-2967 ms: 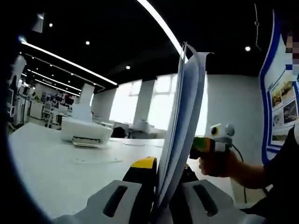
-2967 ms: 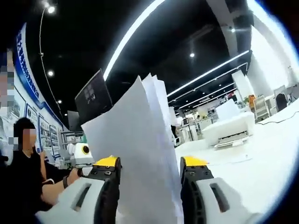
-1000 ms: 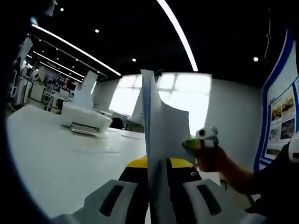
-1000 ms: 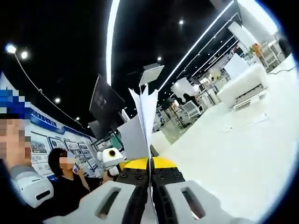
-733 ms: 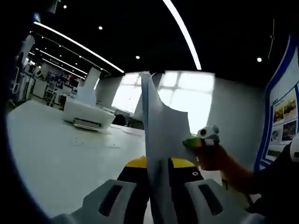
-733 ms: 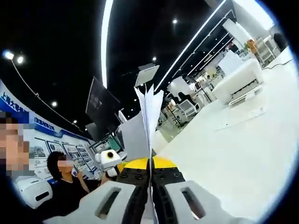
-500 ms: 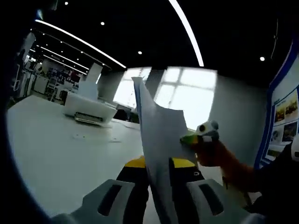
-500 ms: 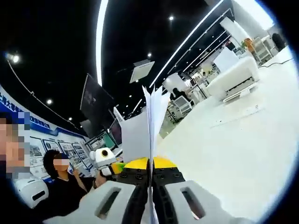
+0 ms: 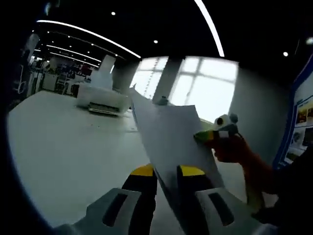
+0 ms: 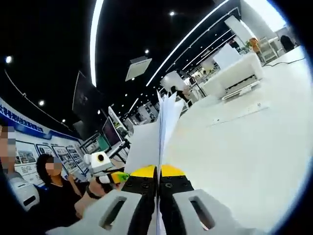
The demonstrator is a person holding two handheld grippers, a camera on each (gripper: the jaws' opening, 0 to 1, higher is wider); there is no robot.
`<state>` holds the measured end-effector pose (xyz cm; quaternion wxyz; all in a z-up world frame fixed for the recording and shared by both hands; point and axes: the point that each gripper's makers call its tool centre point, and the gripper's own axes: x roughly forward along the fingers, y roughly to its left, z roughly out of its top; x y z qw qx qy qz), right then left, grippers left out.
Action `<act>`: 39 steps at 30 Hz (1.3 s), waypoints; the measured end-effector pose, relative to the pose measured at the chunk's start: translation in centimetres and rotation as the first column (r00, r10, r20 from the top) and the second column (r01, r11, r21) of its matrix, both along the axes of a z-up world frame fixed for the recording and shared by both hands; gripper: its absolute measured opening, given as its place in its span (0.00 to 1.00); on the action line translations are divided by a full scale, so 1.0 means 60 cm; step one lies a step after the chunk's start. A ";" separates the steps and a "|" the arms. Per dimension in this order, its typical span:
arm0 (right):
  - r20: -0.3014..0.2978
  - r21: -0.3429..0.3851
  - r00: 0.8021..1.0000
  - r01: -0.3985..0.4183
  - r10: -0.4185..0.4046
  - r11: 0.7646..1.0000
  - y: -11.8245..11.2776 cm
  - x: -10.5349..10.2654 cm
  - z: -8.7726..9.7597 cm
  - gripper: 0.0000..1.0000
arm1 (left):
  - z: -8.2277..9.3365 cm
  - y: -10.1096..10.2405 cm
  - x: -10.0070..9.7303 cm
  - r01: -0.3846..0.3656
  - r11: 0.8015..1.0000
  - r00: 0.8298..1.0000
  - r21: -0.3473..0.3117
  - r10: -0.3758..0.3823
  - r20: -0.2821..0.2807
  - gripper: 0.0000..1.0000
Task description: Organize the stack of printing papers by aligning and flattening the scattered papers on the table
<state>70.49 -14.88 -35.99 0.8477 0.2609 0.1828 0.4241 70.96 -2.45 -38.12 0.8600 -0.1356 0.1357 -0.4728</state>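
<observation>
Between your left gripper (image 9: pixel 166 172) jaws the paper stack (image 9: pixel 168 142) now leans over toward the right of the left gripper view, where half a second ago it stood closer to upright, and three seconds back it was a tall fan of loose sheets. Your jaws are clamped on its lower edge, yellow tips pressing from both sides. Over in the right gripper view, your right gripper (image 10: pixel 157 171) has its jaws squeezed tight on the same stack (image 10: pixel 164 127), seen edge-on as a thin fan of sheets; three seconds ago those jaws were wide apart with the paper loose between them. So the stack is held up off the table, pinched at two spots.

You can see your right gripper (image 9: pixel 221 131) coming in from the right in the left gripper view, with your hand (image 9: pixel 234 149) on it, gripping the paper's far edge.

As for the room: one big white table (image 9: pixel 63 142) spreads under everything, with one white printer (image 9: pixel 103 98) sitting toward its far edge and a loose sheet (image 10: pixel 239 111) lying flat in front of it. Dark ceiling with long light strips, bright windows behind, blue poster boards along one wall.

Count: two grippers, one held stack, one printer. One seated person (image 10: pixel 54 191) in black is by the poster wall.
</observation>
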 end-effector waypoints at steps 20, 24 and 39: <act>-0.025 -0.126 0.999 0.040 -0.044 0.991 -0.003 0.050 -0.091 0.00 | -0.085 0.022 0.022 -0.085 0.971 0.996 0.225 0.074 0.055 0.25; -0.031 -0.154 0.998 0.048 -0.054 0.987 -0.006 0.053 -0.109 0.00 | -0.091 0.019 0.019 -0.086 0.972 0.996 0.220 0.075 0.056 0.25; -0.067 -0.169 0.994 0.077 -0.089 0.983 -0.024 0.070 -0.148 0.00 | -0.122 0.021 0.021 -0.126 0.952 0.990 0.279 0.104 0.093 0.27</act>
